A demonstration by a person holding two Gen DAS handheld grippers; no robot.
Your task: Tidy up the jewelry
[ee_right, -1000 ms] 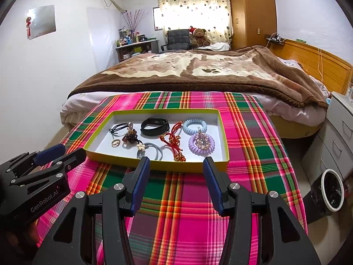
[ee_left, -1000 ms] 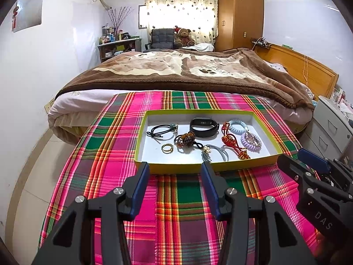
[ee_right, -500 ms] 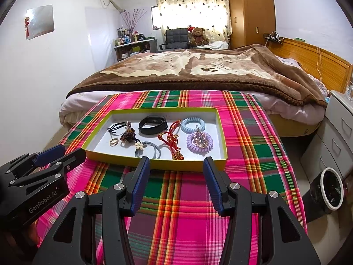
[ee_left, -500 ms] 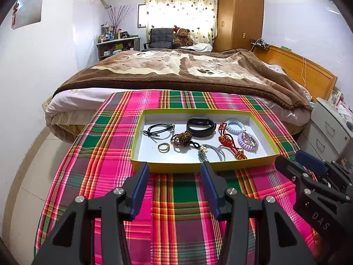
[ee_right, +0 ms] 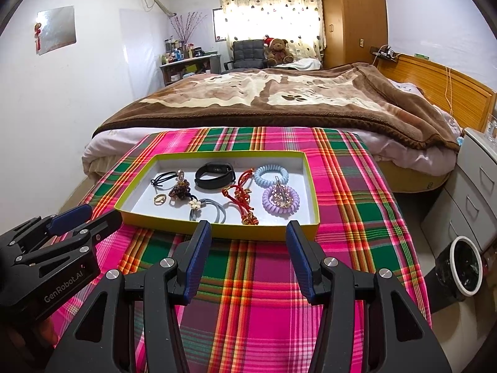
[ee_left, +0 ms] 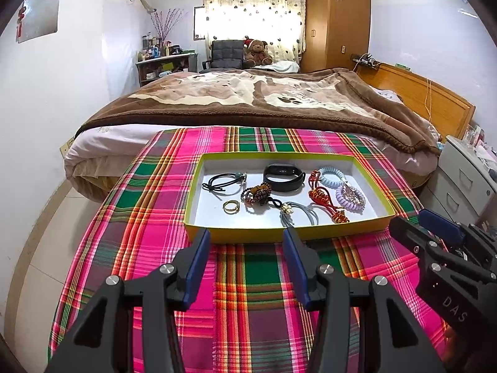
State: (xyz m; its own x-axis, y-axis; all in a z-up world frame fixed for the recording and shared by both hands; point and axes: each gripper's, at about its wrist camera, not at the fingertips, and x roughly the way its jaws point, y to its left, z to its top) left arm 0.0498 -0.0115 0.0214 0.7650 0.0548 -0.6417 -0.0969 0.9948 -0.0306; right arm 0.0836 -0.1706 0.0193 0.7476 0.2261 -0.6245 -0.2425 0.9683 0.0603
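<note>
Bedroom scene: plaid cloth (ee_left: 149,217) covers the work surface at the foot of a bed (ee_left: 248,99). Yellow-rimmed tray (ee_left: 279,233) sits mid-cloth, white floor, all jewelry inside it. Contents: black hair tie (ee_left: 222,182) far left, gold ring (ee_left: 230,206) near left, beaded bracelet (ee_left: 256,192) beside the ring, black wristband (ee_left: 284,177) at the back, grey hair tie (ee_left: 298,214) near the front wall, red knotted cord (ee_left: 326,200) right of centre, blue coil tie (ee_left: 332,177) and purple coil tie (ee_left: 351,197) at right. Items cluster loosely, some touching; bare tray floor remains at front left.

Left gripper (ee_left: 245,242) hovers just short of the tray's front wall, jaws wide apart, nothing held. Right gripper (ee_right: 248,233) sits likewise off the front wall, wide apart, nothing held. Open cloth runs all round the tray, with more room on the left and near sides. Drawer unit (ee_right: 475,192) and bin (ee_right: 464,267) stand off the right edge.

Versus a second ago: both cameras sit slightly farther back, tray appears a little smaller; jewelry layout unchanged, jaw spread unchanged.
</note>
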